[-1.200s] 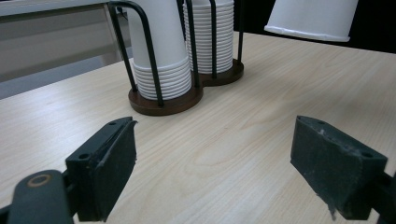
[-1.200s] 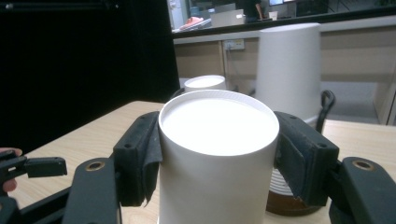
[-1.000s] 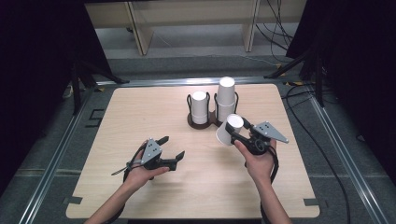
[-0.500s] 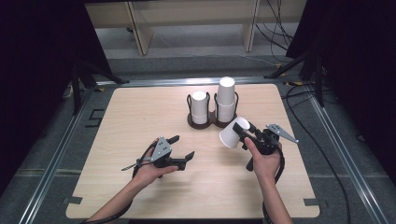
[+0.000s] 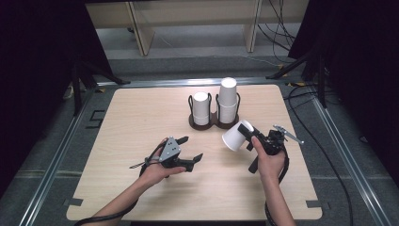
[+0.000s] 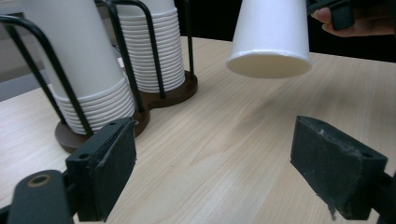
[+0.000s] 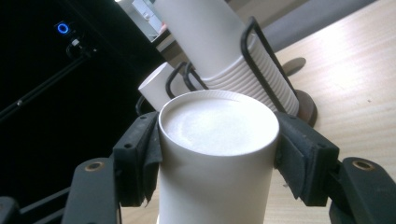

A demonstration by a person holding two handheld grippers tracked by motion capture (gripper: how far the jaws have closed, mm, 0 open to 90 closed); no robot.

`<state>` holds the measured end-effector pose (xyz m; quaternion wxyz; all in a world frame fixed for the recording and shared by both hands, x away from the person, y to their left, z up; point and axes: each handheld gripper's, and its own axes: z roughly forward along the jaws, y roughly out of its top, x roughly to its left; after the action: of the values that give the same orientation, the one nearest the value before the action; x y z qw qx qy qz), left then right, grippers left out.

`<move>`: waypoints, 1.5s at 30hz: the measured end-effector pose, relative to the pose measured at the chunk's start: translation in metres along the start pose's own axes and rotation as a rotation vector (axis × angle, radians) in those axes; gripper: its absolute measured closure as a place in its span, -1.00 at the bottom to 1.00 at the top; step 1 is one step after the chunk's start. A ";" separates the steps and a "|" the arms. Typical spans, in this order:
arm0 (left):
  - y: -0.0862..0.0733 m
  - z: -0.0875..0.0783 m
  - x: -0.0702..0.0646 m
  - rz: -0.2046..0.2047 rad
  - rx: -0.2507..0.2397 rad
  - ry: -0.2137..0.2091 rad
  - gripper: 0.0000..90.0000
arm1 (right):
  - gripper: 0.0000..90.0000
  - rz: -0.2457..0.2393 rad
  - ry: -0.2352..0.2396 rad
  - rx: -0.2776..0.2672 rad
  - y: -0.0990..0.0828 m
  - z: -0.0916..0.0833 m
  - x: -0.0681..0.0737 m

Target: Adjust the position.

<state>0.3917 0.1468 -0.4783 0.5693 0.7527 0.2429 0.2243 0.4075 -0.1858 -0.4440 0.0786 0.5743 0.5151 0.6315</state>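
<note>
My right gripper (image 5: 245, 137) is shut on a white paper cup (image 5: 235, 137), held tilted above the table's right half with its closed base pointing left. In the right gripper view both pads press the cup (image 7: 219, 158) at its sides. My left gripper (image 5: 193, 148) stands open and empty over the table's front middle, its jaws pointing toward the cup. In the left gripper view the held cup (image 6: 271, 37) hangs above and beyond my open left gripper (image 6: 219, 170). A dark wire cup holder (image 5: 214, 123) carries a short cup stack (image 5: 201, 107) and a taller cup stack (image 5: 228, 101).
The cup holder (image 6: 163, 95) stands at the table's back middle, close behind the held cup. The wooden table (image 5: 141, 117) has bare room on its left half and along the front. A metal frame (image 5: 61, 141) runs around the table, with cables (image 5: 324, 155) on the right.
My left gripper has moved right toward the table's middle. My right gripper has sunk a little toward the front with the cup, which now tilts further sideways.
</note>
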 end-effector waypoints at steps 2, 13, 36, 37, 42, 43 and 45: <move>0.001 0.004 -0.002 0.007 0.008 -0.012 -0.69 | -0.20 0.017 -0.006 0.010 0.001 0.000 -0.003; 0.005 0.018 -0.009 0.028 0.019 -0.047 -0.69 | -0.20 0.074 -0.018 0.022 0.004 0.002 -0.013; 0.012 0.046 -0.014 0.066 0.000 -0.086 -0.95 | -0.20 0.147 0.008 0.046 0.008 0.011 -0.009; 0.012 0.048 -0.015 0.066 -0.009 -0.088 -0.95 | -0.20 0.151 0.004 0.047 0.008 0.011 -0.009; 0.014 0.056 -0.017 0.085 -0.023 -0.109 -0.95 | -0.20 0.151 0.001 0.055 0.008 0.013 -0.009; 0.014 0.057 -0.017 0.087 -0.021 -0.113 -0.95 | -0.20 0.143 0.001 0.051 0.008 0.013 -0.009; 0.015 0.060 -0.018 0.090 -0.021 -0.120 -0.95 | -0.20 0.152 0.001 0.055 0.008 0.014 -0.009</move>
<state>0.4162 0.0876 -0.4801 0.5800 0.7689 0.1719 0.2069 0.4257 -0.1876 -0.4469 0.0143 0.6136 0.4872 0.6213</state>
